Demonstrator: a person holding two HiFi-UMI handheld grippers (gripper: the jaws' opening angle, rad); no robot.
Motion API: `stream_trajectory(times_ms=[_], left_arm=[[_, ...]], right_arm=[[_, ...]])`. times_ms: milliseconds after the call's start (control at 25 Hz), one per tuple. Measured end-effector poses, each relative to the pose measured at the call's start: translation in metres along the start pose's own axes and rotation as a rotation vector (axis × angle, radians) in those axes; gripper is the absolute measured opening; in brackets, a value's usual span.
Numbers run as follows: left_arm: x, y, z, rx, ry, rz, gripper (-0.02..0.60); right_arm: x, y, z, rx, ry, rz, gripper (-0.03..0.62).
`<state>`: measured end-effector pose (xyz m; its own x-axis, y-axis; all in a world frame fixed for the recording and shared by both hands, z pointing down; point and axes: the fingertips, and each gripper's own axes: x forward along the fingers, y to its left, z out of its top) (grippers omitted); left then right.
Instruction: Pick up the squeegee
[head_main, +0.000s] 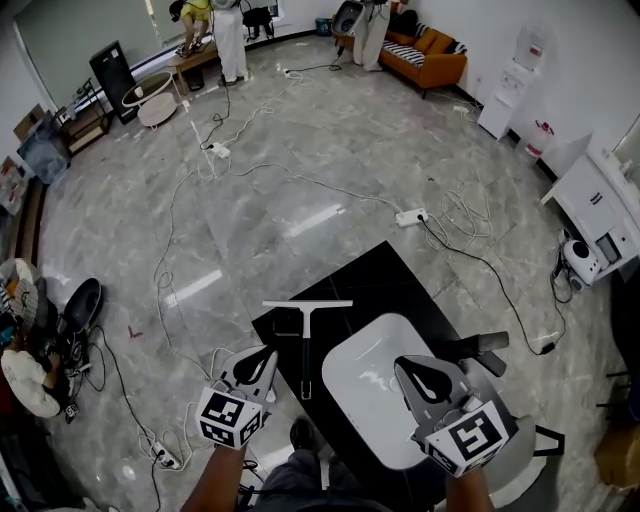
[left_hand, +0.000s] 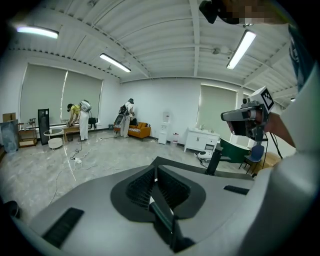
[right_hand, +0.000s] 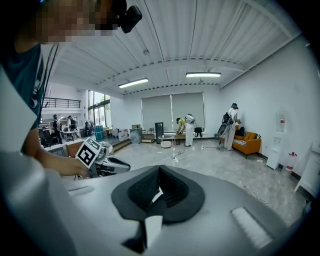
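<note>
The squeegee (head_main: 306, 335) lies flat on a black table (head_main: 385, 275), its pale blade across the far end and its dark handle pointing back towards me. My left gripper (head_main: 262, 358) hovers just left of the handle, jaws shut and holding nothing. To the right, my right gripper (head_main: 421, 369) hangs over a white oval basin (head_main: 365, 385), its jaws also shut and holding nothing. In the left gripper view the left gripper (left_hand: 155, 169) points out across the room and the squeegee is out of sight. The right gripper (right_hand: 159, 172) also faces the room in its own view.
Cables and a power strip (head_main: 411, 216) trail over the marble floor beyond the table. A black fitting (head_main: 482, 348) stands at the table's right edge. White cabinets (head_main: 598, 212) line the right wall, an orange sofa (head_main: 428, 55) and standing people the far end.
</note>
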<state>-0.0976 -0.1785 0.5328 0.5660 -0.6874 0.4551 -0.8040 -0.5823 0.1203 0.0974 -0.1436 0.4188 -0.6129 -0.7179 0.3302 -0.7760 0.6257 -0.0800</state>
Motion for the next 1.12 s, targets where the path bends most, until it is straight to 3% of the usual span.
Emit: stream_trajectory(times_ms=[240, 1120], left_arm=[[0.020, 0.000, -0.018, -0.012, 0.056, -0.025, 0.030], [0.062, 0.023, -0.095, -0.072, 0.206, 0.013, 0.120]], right_arm=[[0.006, -0.003, -0.012, 0.018, 0.012, 0.002, 0.011], [0.038, 0.000, -0.058, 0.070, 0.075, 0.035, 0.011]])
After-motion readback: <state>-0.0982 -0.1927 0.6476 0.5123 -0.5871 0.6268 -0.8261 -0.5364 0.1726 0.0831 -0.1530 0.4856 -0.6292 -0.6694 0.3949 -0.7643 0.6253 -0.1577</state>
